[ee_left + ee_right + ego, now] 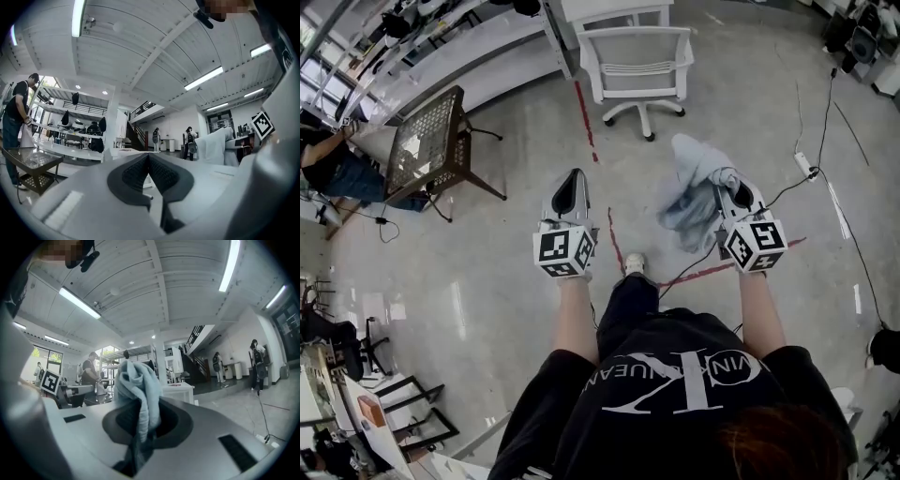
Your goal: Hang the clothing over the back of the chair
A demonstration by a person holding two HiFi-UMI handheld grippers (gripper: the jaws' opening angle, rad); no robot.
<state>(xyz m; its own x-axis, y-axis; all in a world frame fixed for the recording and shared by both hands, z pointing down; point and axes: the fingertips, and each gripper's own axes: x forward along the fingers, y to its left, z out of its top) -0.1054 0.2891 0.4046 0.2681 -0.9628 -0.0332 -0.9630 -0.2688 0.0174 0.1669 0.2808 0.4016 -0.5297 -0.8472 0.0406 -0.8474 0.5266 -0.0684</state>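
A light blue garment (pixel 694 192) hangs bunched from my right gripper (pixel 733 192), which is shut on it. In the right gripper view the cloth (pixel 138 394) stands pinched between the dark pads and droops below them. My left gripper (pixel 570 192) is held level beside it, shut, with nothing between its pads (pixel 149 174). A white swivel chair (pixel 637 66) stands on the floor ahead, its back toward me, well beyond both grippers. Both grippers are held out in front of the person's body.
A dark lattice-top table (pixel 431 141) stands ahead to the left. Red tape lines (pixel 586 127) run across the grey floor. A power strip and cable (pixel 806 167) lie to the right. White desks (pixel 478 47) line the far side, and a person (pixel 333 164) stands at far left.
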